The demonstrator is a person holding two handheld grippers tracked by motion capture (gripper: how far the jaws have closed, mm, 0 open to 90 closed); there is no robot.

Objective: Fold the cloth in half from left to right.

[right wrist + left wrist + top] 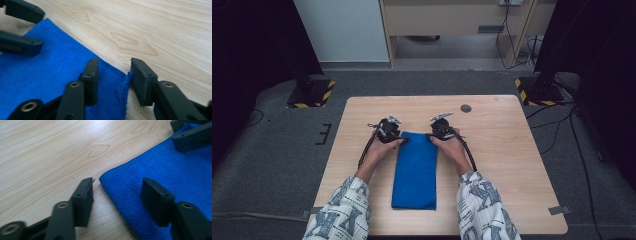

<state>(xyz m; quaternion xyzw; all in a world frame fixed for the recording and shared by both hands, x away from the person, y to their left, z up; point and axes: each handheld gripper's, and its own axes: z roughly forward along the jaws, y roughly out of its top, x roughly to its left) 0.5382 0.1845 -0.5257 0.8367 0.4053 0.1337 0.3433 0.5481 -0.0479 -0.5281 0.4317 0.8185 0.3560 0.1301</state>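
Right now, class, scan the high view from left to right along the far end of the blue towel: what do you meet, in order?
Left claw → far edge of the blue towel → right claw → bare wooden table.

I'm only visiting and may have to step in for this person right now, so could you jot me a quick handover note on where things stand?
Left claw: open, straddling the far left corner of the blue towel, one jaw on bare table, not clamped.
Right claw: open around the far right corner; the edge is lifted against one jaw, not pinched.
Towel: lies as a long folded strip in the middle of the table, running away from the person.
Done: both claws placed at the far corners.
Left: close on both corners, then probably lift and fold.
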